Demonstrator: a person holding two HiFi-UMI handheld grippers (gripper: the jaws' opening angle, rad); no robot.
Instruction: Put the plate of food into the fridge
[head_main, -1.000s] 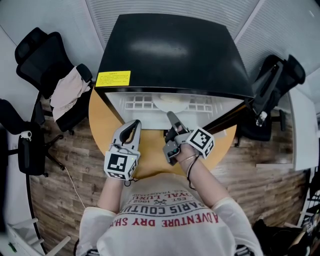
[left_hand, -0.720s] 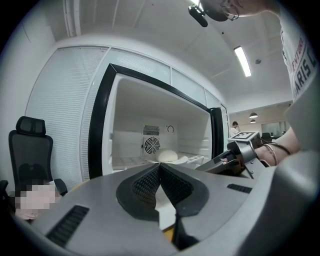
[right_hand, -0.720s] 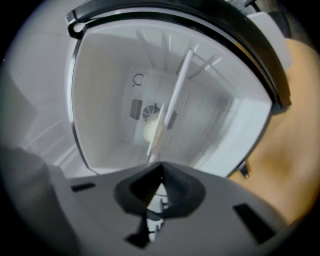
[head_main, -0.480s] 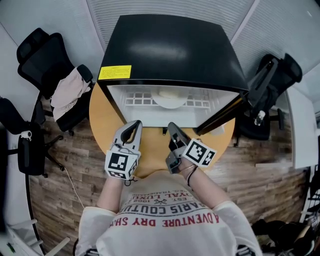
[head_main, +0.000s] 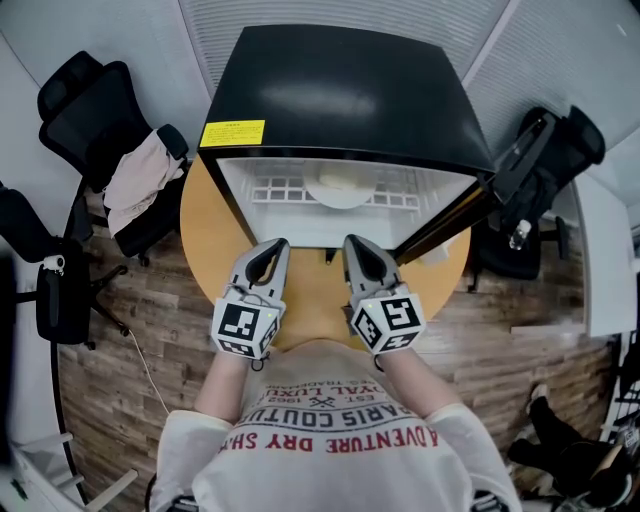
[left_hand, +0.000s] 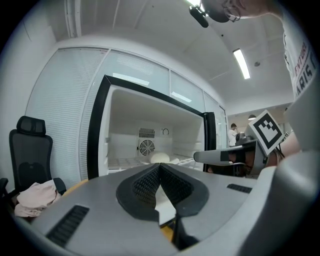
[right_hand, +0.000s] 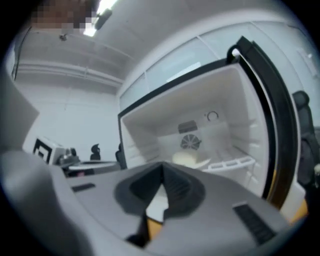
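Observation:
A black fridge (head_main: 345, 90) stands on a round wooden table (head_main: 205, 240) with its door (head_main: 450, 215) swung open to the right. Inside, a white plate of pale food (head_main: 340, 188) rests on the white wire shelf; it also shows as the plate (left_hand: 161, 158) and the plate (right_hand: 187, 159) in the gripper views. My left gripper (head_main: 272, 247) and right gripper (head_main: 357, 245) lie side by side in front of the opening, both pointing at it. Each is shut with nothing held: left gripper (left_hand: 159, 167), right gripper (right_hand: 162, 167).
A black office chair (head_main: 80, 100) with a pale cloth (head_main: 135, 185) draped over it stands at the left, and another chair (head_main: 50, 290) lower left. A third chair (head_main: 545, 150) stands right, behind the open door. Wooden floor surrounds the table.
My right gripper has rolled upright, so its marker cube faces up, and has drawn back level with the left one. The plate stays on the shelf.

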